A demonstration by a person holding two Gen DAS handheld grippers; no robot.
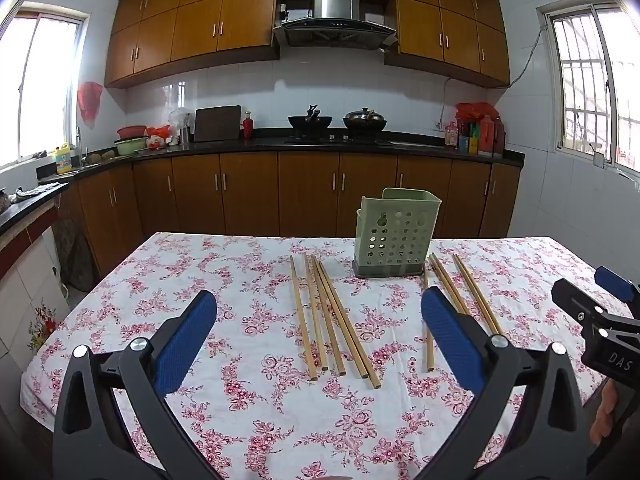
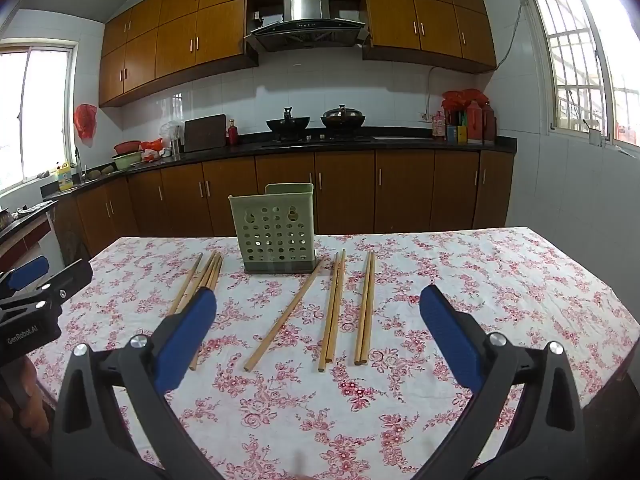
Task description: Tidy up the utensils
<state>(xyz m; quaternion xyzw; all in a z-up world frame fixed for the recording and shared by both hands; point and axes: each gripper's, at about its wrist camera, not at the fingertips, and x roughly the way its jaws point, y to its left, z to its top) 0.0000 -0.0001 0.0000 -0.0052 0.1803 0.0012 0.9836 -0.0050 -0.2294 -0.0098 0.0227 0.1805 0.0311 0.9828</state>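
Both tongs, left [image 1: 319, 312] and right [image 2: 318, 310], gape unladen; chopsticks [image 1: 334, 320] flank the green holder [image 1: 394, 236].

two hand-held black grippers with blue ribbed pads poised side by side, both spread wide

the left black two-finger gripper [image 1: 319, 312] has its jaws fully apart, its blue textured pads [image 1: 186, 340] angled outward on black hinged arms with silver pivot bolts, nothing between them. the right black two-finger gripper [image 2: 318, 308] mirrors that pose, its own blue pads [image 2: 450, 332] equally splayed and holding nothing. each tool shows at the edge of the other's view, level and close alongside. part of the person's right hand [image 1: 606, 412] is visible gripping the handle below the right gripper; part of the left hand [image 2: 24, 392] shows likewise beneath the left one.
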